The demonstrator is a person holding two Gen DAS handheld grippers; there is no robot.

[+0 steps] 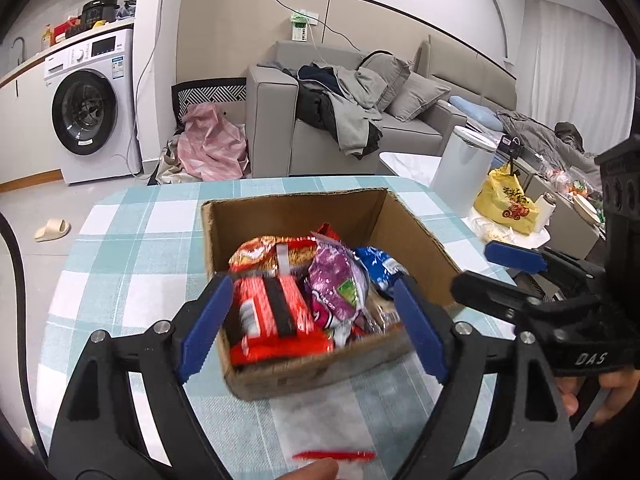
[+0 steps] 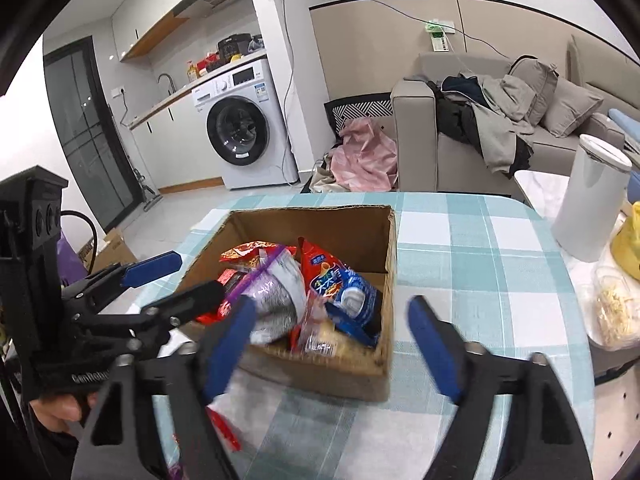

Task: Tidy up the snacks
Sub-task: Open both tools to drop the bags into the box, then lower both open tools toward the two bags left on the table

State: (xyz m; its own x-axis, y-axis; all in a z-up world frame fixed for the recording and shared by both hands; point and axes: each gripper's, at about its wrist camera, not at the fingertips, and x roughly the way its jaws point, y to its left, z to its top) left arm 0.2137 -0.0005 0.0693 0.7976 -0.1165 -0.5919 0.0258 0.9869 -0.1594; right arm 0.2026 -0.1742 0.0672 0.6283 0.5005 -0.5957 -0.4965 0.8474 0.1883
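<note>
An open cardboard box (image 1: 296,200) stands on the checked tablecloth (image 1: 132,264) and holds several snack packets: a red noodle pack (image 1: 272,312), a purple bag (image 1: 336,284), a blue bag (image 1: 378,264). My left gripper (image 1: 314,320) hovers open over the box's near edge, its blue pads either side of the packets and pressing on none. In the right wrist view my right gripper (image 2: 332,346) is open by the box's (image 2: 312,210) near right corner, holding nothing. The blue bag (image 2: 352,292) and a clear packet (image 2: 320,332) lie in front of it. A clear zip bag (image 1: 328,456) lies on the cloth.
A white bin (image 2: 588,200), a yellow bag (image 1: 504,200) and a plastic tub of food (image 2: 616,312) stand to the table's right. Beyond the table are a grey sofa (image 1: 360,128) piled with clothes and a washing machine (image 1: 92,108). A hand (image 1: 312,472) shows at the bottom edge.
</note>
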